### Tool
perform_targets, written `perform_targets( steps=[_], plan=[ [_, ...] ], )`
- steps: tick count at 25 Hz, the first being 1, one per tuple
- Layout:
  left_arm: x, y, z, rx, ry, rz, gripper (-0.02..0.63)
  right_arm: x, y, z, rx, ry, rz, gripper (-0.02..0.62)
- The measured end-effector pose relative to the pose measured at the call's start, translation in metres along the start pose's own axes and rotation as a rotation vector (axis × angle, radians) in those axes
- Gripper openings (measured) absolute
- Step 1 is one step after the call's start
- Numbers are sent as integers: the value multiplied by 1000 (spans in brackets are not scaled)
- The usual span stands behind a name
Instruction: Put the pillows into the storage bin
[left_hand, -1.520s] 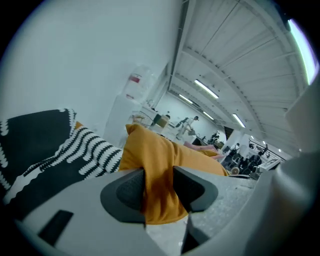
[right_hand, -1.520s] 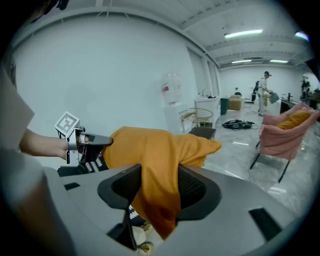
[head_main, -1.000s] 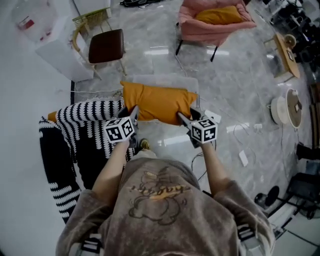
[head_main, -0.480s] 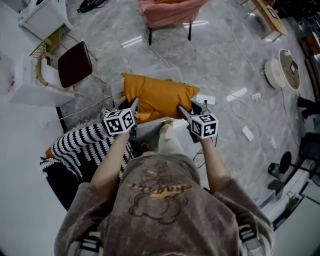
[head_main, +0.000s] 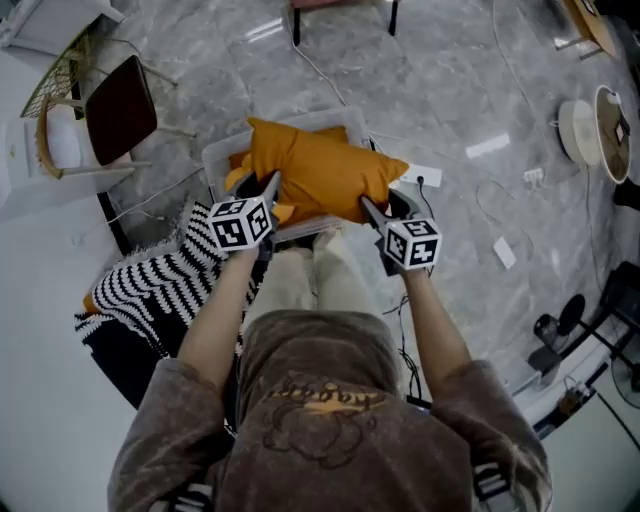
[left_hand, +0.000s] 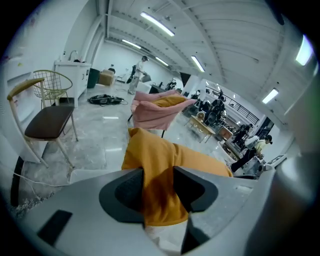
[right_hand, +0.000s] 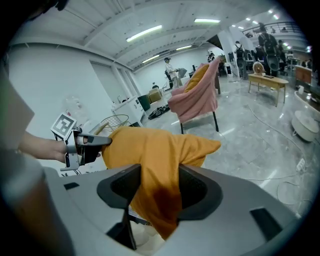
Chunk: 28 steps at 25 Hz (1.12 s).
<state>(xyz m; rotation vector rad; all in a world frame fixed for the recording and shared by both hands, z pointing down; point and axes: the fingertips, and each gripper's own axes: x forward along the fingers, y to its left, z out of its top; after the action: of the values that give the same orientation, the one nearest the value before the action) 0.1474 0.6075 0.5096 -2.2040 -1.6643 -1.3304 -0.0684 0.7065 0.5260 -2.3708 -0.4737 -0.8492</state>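
An orange pillow (head_main: 320, 172) hangs between my two grippers, just above a clear plastic storage bin (head_main: 222, 152) on the floor. My left gripper (head_main: 268, 192) is shut on the pillow's left corner, and in the left gripper view the orange pillow (left_hand: 165, 165) is pinched between the pads of that gripper (left_hand: 158, 187). My right gripper (head_main: 373, 210) is shut on the right corner. The right gripper view shows the pillow (right_hand: 150, 150) bunched in the right gripper (right_hand: 160, 187). More orange fabric (head_main: 238, 180) shows under it in the bin.
A black-and-white striped throw (head_main: 150, 295) lies on the floor at the left, with a bit of orange under it. A brown-seated wire chair (head_main: 112, 108) stands beyond it. Cables and a power strip (head_main: 420, 175) lie right of the bin. A round white device (head_main: 590, 130) sits far right.
The person has walked up to the bin. The pillow, still held at both corners, has gone from in front of the striped throw to just over the bin.
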Motion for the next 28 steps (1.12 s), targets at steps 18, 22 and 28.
perform_targets(
  steps=[18,22,28],
  plan=[
    [244,140,-146,36,153,-31,248,210,-132,-179,219,84,-153,321],
    [250,143,-150,81,158,-18,334,212,-139,-179,198,65,-200,405],
    [235,124,-145,88,159,-46,344,213,-115,-156,169,47,-145,405]
  ],
)
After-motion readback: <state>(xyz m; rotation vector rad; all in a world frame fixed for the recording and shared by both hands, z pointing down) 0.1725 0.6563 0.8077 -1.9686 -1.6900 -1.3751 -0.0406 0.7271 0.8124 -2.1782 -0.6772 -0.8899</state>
